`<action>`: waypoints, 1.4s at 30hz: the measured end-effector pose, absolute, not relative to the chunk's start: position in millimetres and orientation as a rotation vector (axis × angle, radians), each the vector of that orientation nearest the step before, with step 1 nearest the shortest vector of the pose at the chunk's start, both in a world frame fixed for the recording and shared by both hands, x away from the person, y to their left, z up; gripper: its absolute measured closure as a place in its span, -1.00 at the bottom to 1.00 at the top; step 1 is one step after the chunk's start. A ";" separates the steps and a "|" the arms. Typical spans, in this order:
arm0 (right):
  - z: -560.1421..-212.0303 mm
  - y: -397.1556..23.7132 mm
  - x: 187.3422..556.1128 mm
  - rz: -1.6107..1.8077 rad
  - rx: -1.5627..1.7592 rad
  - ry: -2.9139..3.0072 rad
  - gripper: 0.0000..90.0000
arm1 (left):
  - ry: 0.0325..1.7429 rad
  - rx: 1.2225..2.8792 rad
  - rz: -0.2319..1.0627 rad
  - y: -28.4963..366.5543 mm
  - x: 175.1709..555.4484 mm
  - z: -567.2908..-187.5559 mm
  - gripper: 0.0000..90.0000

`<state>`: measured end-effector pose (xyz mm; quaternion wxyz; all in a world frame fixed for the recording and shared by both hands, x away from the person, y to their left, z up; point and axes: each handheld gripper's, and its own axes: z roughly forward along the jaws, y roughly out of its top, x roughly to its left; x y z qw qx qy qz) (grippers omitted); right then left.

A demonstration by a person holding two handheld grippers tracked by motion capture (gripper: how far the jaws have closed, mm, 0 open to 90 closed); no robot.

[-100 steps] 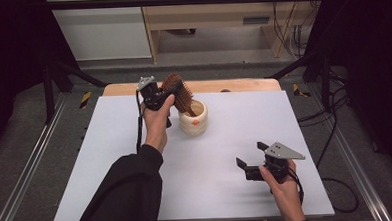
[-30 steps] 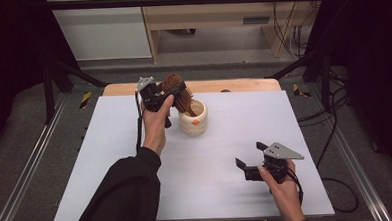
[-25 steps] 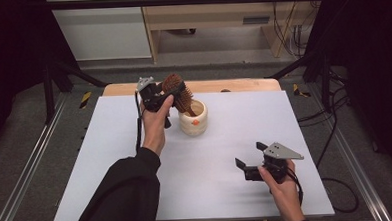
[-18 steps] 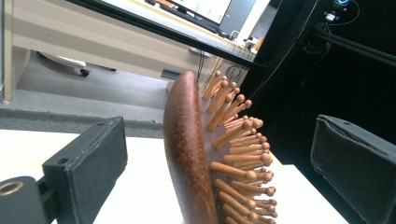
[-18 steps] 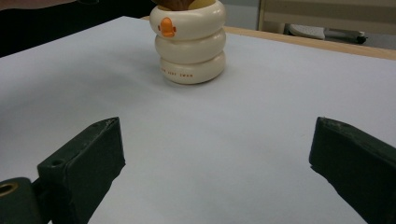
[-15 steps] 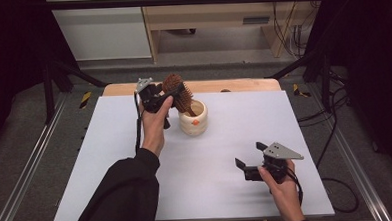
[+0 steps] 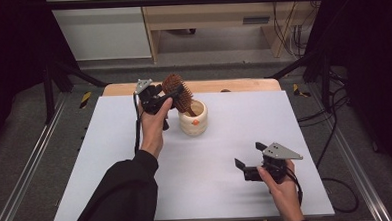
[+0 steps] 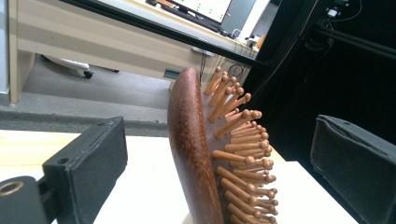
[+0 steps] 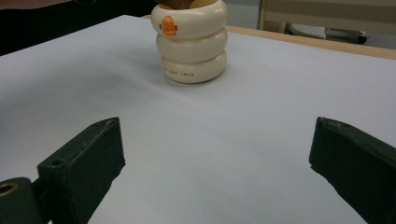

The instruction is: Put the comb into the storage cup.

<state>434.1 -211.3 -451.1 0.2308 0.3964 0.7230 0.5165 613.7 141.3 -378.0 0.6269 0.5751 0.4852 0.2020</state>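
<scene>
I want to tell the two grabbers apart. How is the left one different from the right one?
The left gripper is raised beside the cup, its jaws around the hairbrush; the right gripper sits low near the table edge with nothing between its jaws. Both are black and open.

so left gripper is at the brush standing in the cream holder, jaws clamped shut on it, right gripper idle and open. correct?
Not quite. The left gripper is open: in the left gripper view its jaws stand clear on both sides of the brush. The brush does stand in the cream holder, and the right gripper is open.
</scene>
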 end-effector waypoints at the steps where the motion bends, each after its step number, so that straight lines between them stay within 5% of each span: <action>1: -451.1 -211.2 434.1 1.420 1.090 1.989 -0.92 | 1.112 1.316 0.461 141.7 613.4 -377.8 -0.91; 42: -452.8 -200.6 433.4 1.399 1.067 2.015 -0.92 | 1.030 1.320 0.496 168.5 575.1 -352.7 -0.92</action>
